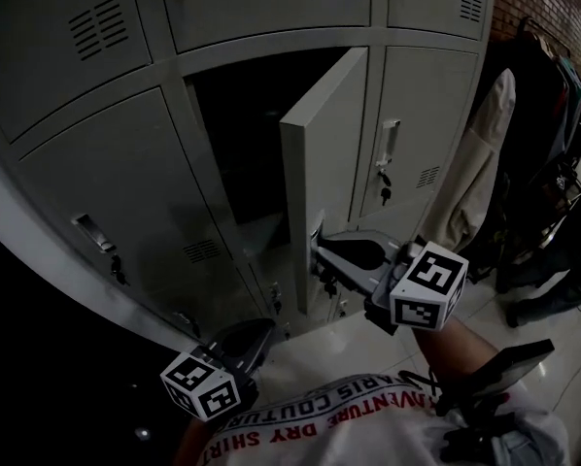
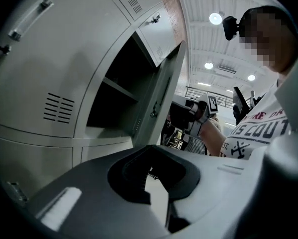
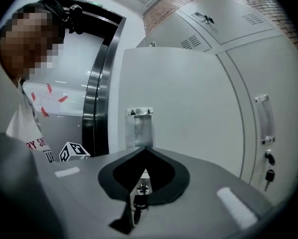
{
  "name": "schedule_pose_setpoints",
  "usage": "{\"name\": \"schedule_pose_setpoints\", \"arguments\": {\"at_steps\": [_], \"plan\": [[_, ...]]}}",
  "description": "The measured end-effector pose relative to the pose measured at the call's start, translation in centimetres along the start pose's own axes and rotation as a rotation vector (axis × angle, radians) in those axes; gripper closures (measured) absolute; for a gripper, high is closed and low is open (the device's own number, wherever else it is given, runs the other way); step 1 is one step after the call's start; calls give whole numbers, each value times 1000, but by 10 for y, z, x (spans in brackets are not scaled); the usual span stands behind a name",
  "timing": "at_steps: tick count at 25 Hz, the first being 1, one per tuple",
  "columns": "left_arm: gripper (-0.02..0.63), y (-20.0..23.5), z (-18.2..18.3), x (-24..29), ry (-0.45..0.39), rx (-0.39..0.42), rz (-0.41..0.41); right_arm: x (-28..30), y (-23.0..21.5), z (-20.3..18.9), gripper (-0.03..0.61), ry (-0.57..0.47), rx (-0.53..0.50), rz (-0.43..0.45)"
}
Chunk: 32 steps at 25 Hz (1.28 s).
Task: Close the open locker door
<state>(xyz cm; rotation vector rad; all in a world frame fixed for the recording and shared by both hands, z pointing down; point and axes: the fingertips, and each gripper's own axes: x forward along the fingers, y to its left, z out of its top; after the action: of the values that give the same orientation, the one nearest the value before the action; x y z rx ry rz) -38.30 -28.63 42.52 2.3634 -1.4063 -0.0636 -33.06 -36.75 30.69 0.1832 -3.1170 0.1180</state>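
The open locker door [image 1: 315, 158] stands swung out from a dark compartment [image 1: 247, 134] in the grey locker bank. My right gripper [image 1: 318, 250] is shut, and its tips rest against the door's outer face at the metal handle [image 3: 139, 126]. In the right gripper view the door [image 3: 189, 98] fills the frame, the right gripper [image 3: 145, 148] meets the handle's lower edge, and a lock with a key [image 3: 139, 192] shows below. My left gripper [image 1: 261, 330] hangs low at the left, shut and empty, away from the door [image 2: 159, 103]. In its own view the left gripper [image 2: 156, 147] points at the lockers.
Closed lockers surround the open one; the right neighbour has a handle and hanging keys [image 1: 386, 187]. A white garment [image 1: 480, 163] and a rack of dark clothes [image 1: 553, 115] stand at the right. Pale floor tiles [image 1: 349, 343] lie below.
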Motion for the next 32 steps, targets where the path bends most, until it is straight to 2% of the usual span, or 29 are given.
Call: {"name": "schedule_pose_setpoints", "arguments": {"at_steps": [10, 19, 23, 25, 29, 32], "plan": [[611, 51, 2, -34, -43, -56, 114, 94, -31, 0, 581, 22, 56, 47], [611, 81, 8, -48, -57, -85, 174, 127, -65, 11, 581, 19, 82, -4], [611, 84, 17, -47, -58, -69, 181, 133, -77, 8, 581, 24, 93, -24], [611, 84, 20, -46, -59, -56, 188, 135, -78, 7, 581, 29, 76, -14], [611, 84, 26, -49, -66, -36, 211, 136, -74, 6, 581, 58, -48, -33], [611, 84, 34, -54, -84, -20, 234, 129, -61, 11, 583, 57, -99, -5]]}}
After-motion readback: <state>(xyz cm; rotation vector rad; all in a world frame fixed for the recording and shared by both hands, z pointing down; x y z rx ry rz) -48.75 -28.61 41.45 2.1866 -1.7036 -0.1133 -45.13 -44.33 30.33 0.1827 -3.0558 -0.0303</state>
